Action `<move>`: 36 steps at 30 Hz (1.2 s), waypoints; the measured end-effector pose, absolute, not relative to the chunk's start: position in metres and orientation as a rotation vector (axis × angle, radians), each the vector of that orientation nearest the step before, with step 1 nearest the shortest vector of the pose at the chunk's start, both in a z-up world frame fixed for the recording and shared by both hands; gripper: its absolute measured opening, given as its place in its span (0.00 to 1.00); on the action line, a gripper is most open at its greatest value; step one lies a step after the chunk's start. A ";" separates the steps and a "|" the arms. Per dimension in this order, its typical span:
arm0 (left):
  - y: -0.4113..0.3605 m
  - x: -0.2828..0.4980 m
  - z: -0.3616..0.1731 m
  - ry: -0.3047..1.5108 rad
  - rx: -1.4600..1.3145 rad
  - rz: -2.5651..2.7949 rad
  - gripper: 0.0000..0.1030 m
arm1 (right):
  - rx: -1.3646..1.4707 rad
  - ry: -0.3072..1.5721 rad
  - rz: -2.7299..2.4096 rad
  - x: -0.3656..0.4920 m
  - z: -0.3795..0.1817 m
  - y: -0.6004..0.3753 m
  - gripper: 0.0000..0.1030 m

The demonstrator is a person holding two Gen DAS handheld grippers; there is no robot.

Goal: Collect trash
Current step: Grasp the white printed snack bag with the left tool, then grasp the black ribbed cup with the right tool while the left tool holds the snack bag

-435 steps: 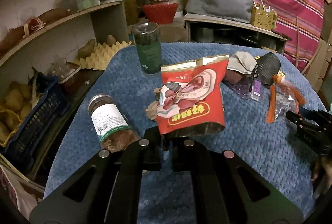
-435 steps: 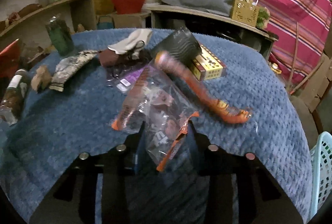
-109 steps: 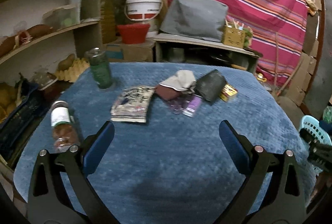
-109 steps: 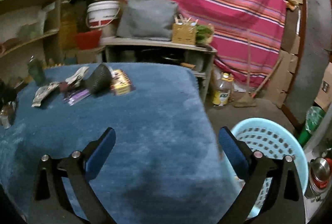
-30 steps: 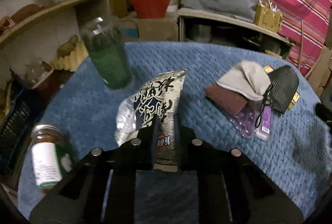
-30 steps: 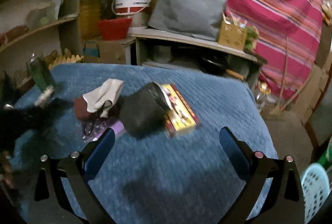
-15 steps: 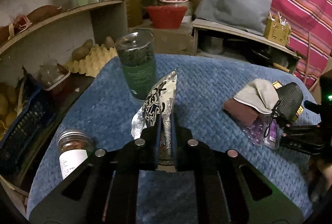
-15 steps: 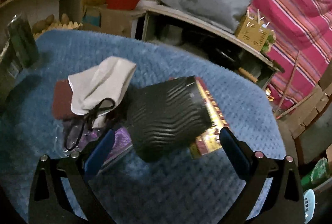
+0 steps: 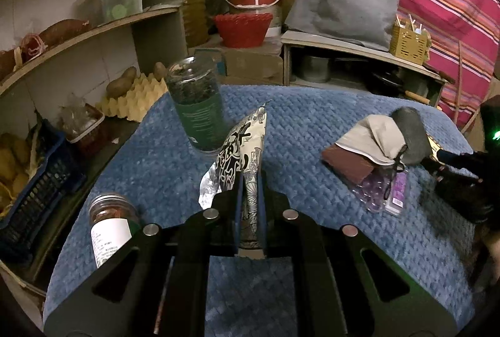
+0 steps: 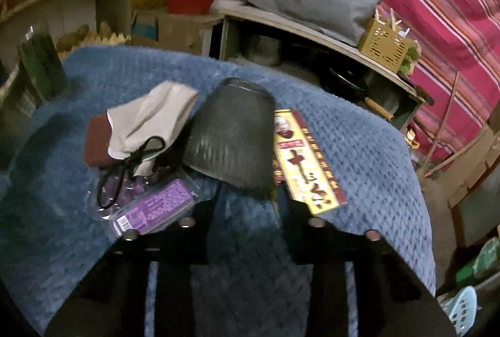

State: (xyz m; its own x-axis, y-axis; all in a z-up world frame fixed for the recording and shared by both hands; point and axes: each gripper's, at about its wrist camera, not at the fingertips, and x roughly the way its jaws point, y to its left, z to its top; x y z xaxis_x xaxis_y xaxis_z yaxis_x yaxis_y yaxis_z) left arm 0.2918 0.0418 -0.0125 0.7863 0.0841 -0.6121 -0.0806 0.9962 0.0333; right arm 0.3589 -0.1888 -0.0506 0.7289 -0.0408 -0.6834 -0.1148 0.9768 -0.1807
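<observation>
My left gripper is shut on a black-and-white snack wrapper and holds it upright above the blue table cover. My right gripper has closed in around the near edge of a dark ribbed paper cup lying on its side; how firmly it grips is unclear. The cup also shows in the left wrist view, with the right gripper beside it. A red-and-yellow box lies under the cup's right side.
A beige drawstring pouch, a brown sponge and a purple packet lie left of the cup. A green jar and a small labelled jar stand on the table. A light blue basket is on the floor at the right.
My right gripper has moved onto the dark cup and narrowed from wide open to around its near edge. My left gripper has lifted the wrapper slightly, still shut on it.
</observation>
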 end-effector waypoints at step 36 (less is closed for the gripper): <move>0.050 0.301 -0.018 0.687 -0.013 0.077 0.07 | -0.045 0.766 0.116 0.422 -0.050 -0.190 0.81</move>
State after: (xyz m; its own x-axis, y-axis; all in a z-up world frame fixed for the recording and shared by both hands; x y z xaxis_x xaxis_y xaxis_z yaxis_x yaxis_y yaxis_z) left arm 0.3010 0.0505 -0.0179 0.7705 0.0669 -0.6339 -0.0755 0.9971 0.0135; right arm 0.4221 -0.1902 -0.0501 0.7147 0.0885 -0.6938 -0.1214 0.9926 0.0015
